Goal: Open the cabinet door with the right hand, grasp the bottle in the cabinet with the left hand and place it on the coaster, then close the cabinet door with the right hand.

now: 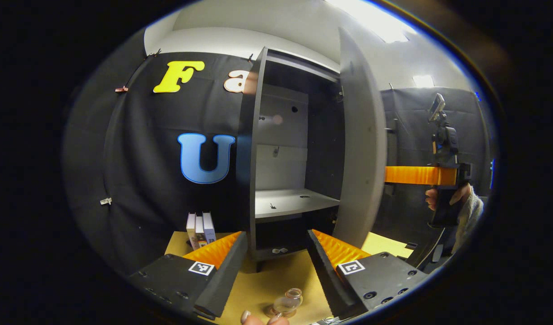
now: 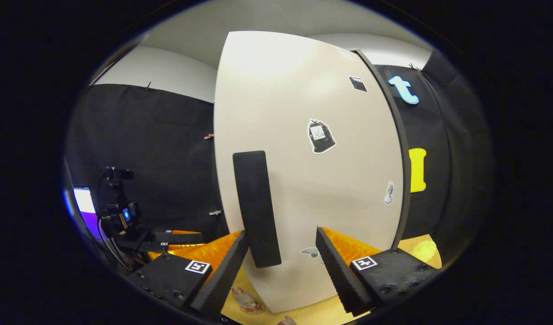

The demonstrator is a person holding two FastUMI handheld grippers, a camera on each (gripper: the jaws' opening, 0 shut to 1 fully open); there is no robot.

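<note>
My right gripper (image 2: 278, 253) hangs wide open before the cabinet door's handle (image 2: 256, 207); bottle (image 1: 289, 301) sits on the coaster, left gripper (image 1: 276, 255) wide, so closing comes next

One cabinet (image 1: 285, 149) counted, one door (image 2: 303, 158) swung open, one black handle (image 2: 256, 207) on it. Four stickers (image 2: 321, 135) counted on door front. Three books (image 1: 200, 229) stood beside cabinet. One glass bottle (image 1: 289, 301) seen on table (image 1: 267, 282). Two grippers counted: left (image 1: 276, 253), right (image 2: 281, 257).
</note>
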